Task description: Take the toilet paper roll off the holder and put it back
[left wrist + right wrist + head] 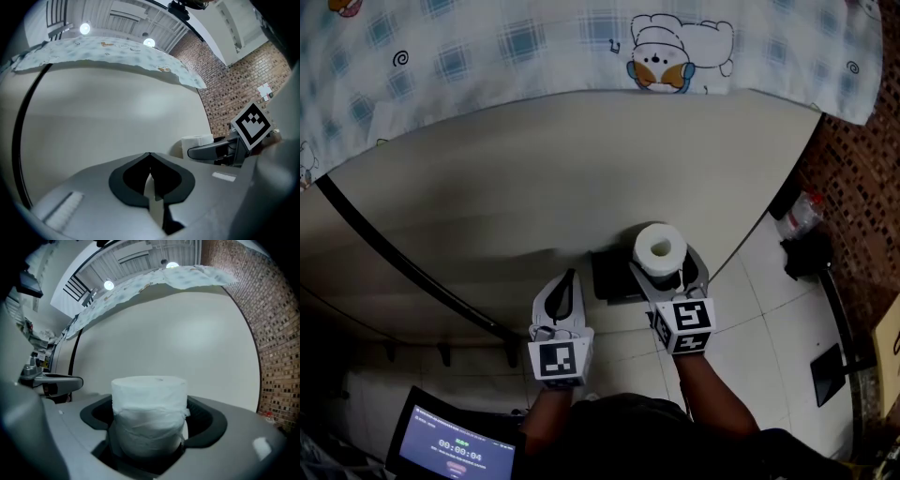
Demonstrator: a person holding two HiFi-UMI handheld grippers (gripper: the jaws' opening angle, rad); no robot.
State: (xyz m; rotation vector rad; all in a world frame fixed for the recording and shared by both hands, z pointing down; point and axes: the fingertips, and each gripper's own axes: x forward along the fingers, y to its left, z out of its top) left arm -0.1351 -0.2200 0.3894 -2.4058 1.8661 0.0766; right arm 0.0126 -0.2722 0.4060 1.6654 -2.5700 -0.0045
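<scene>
Right gripper [150, 430]: fingers spread wide, clamped on the upright white cylindrical toilet paper roll [149, 397] between them. Left gripper [150, 174]: fingers pressed together, nothing between.

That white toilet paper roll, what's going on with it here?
A person holds a grey two-jaw tool in each hand. The right tool has its jaws around the white toilet paper roll, which stands upright, and appears to be gripping it. The roll looks to be still at the dark holder, not yet carried away. The left tool is shut and empty, held alongside.
</scene>
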